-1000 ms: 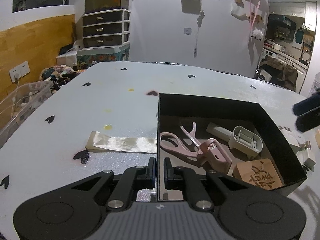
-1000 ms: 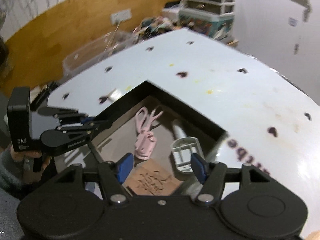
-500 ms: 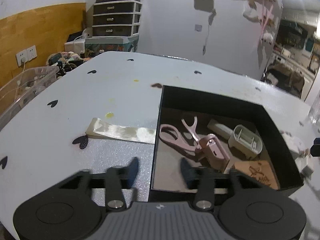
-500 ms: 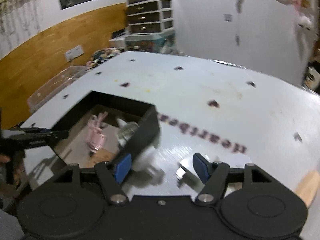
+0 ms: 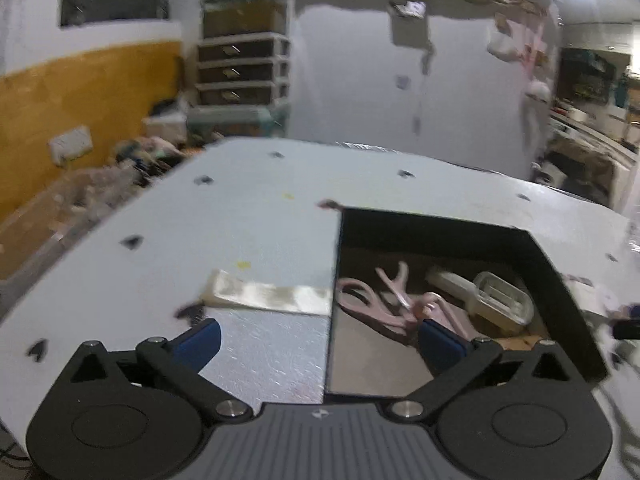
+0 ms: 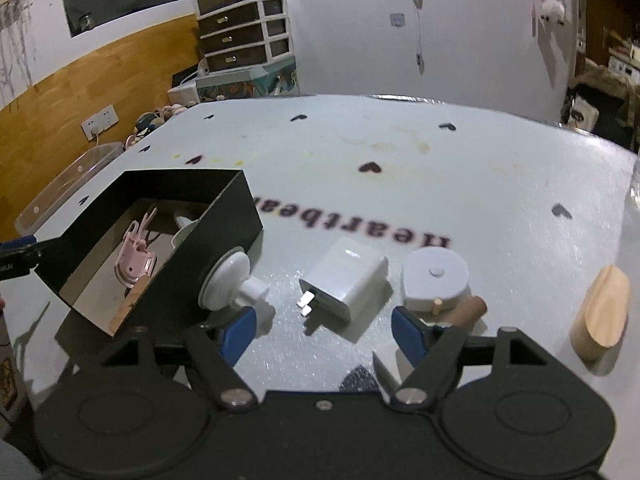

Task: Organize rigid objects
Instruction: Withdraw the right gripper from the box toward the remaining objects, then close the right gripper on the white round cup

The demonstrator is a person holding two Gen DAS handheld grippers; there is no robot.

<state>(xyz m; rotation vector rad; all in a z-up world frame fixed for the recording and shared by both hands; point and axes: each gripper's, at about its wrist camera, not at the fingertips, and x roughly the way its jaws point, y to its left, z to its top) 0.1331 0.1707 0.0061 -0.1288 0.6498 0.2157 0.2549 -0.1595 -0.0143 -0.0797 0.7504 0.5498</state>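
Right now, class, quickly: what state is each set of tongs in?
Left tongs: open, holding nothing.
Right tongs: open, holding nothing, white rectangular plastic charger plug lying just ahead.

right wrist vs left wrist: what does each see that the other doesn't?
Right wrist only: white charger, round white puck, suction hook by the box wall, wooden block.
Left wrist only: shiny strip on the table beside the box.
Both: black box with pink scissors; both grippers open, empty.
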